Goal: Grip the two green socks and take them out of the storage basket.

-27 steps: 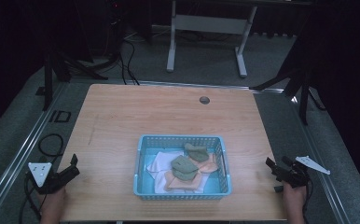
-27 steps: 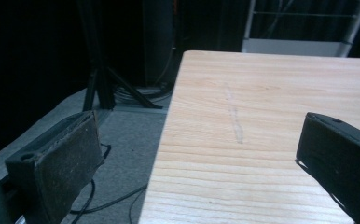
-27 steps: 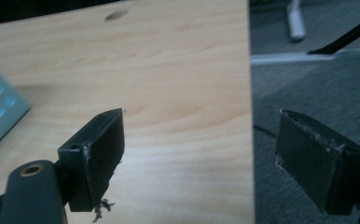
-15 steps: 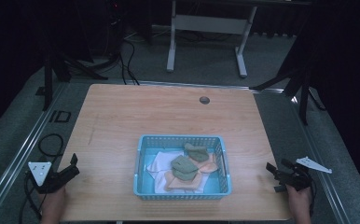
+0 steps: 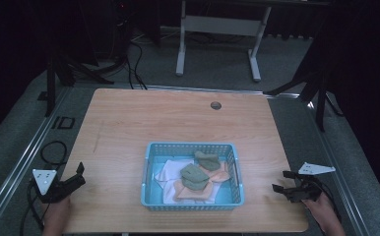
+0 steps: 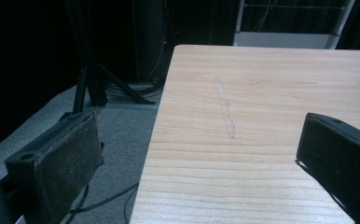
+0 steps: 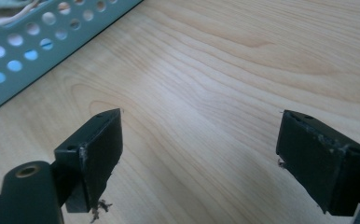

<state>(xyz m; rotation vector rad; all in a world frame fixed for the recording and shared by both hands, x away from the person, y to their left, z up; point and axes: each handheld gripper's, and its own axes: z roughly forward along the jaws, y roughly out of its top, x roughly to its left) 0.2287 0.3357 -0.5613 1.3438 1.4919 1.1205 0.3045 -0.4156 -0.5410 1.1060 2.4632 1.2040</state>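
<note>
Resting L claw (image 5: 79,173) spread | R claw (image 5: 280,181) spread | basket (image 5: 151,199) cloths (image 5: 198,174) heaped, edges hidden

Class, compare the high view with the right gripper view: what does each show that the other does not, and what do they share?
High view alone: the whole blue basket with green, orange and white cloths inside, the left gripper by the table's left edge, and the floor. Right gripper view alone: the worn pads close up, jaws open with bare wood between. Shared: the right gripper, the wooden table and the basket's perforated wall.
</note>
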